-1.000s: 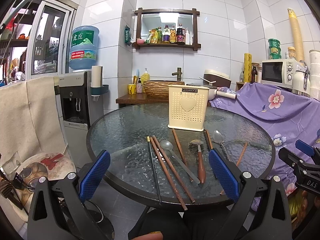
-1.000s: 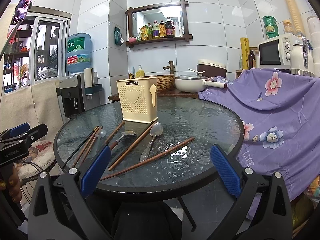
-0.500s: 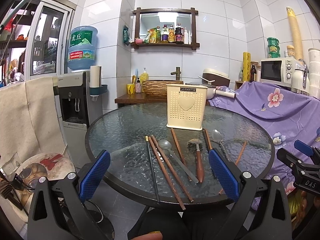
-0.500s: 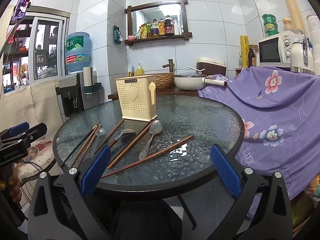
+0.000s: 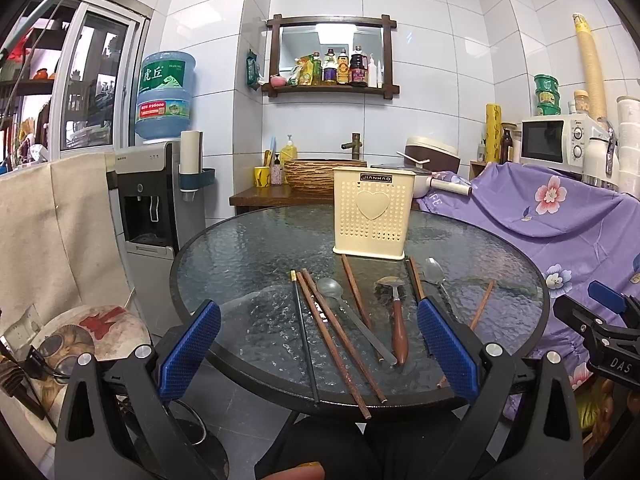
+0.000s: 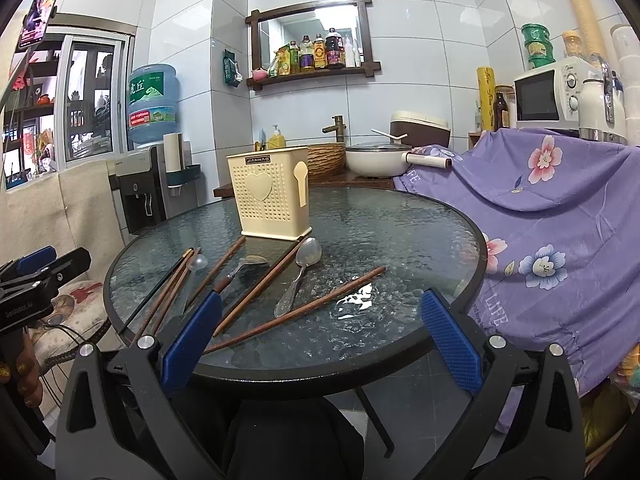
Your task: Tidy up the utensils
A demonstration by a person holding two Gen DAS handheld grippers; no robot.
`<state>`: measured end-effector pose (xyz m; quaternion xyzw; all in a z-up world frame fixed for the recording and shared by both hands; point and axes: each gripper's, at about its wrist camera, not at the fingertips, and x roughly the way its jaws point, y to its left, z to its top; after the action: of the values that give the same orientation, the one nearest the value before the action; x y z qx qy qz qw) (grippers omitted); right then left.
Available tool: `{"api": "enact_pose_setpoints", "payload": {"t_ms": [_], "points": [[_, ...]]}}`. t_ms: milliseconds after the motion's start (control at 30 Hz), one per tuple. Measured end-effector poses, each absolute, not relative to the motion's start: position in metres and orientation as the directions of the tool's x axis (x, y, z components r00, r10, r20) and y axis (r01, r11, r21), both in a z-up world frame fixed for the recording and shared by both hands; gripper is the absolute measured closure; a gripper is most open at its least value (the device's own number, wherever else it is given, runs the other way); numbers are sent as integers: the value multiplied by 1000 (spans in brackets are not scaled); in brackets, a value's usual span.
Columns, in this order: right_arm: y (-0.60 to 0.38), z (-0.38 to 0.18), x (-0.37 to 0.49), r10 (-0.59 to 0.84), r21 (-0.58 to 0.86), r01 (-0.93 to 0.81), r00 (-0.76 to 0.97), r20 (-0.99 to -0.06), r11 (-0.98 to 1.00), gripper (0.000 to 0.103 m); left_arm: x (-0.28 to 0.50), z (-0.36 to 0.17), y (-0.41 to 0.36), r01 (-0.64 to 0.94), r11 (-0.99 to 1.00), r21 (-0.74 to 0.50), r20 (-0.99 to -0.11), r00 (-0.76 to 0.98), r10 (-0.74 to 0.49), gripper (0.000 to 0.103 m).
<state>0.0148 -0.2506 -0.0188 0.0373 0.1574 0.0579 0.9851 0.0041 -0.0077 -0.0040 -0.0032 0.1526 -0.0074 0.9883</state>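
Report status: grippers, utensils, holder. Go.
Left gripper open, empty. Right gripper open, empty. Chopsticks and spoons loose on glass table. Holder upright, nothing blocking.

Room's bright and evenly lit from where I'm holding my cameras; ceiling light reflects in the mirror (image 5: 335, 46), white glare patch on the glass counter (image 6: 356, 300), heavy fisheye bending and black corners, everything sharp.

Both wrist views face the table (image 5: 248, 248) from its near edge

A home kitchen: white tiled walls, sauce bottles (image 5: 340, 68) on a far wall shelf (image 5: 332, 88), sink tap (image 5: 355, 146), water dispenser (image 5: 150, 196) at left, microwave (image 5: 554, 140) and rice cooker (image 5: 428, 152) at right, round glass bench (image 5: 248, 256) near.
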Motion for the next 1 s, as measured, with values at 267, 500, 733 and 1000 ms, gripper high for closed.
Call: {"api": "enact_pose_setpoints", "payload": {"t_ms": [267,500,733,1000], "points": [[-249,-23,20,121,83,-99,938,-324,992,5,11,-6,-6,11,1000,-14,-321,947,-15,6],[-253,-28,61,91,40,-82,893,-441,996,5,49,-14,6,0,1000,2,-465,885,1,6],[-255,-32,135,75,35,-68,785,-615,997,30,102,-17,35,-33,999,-37,-587,810,5,12],[-257,-43,200,46,32,-34,644,-764,999,51,149,-30,46,-20,999,-43,-676,737,-14,30]]}}
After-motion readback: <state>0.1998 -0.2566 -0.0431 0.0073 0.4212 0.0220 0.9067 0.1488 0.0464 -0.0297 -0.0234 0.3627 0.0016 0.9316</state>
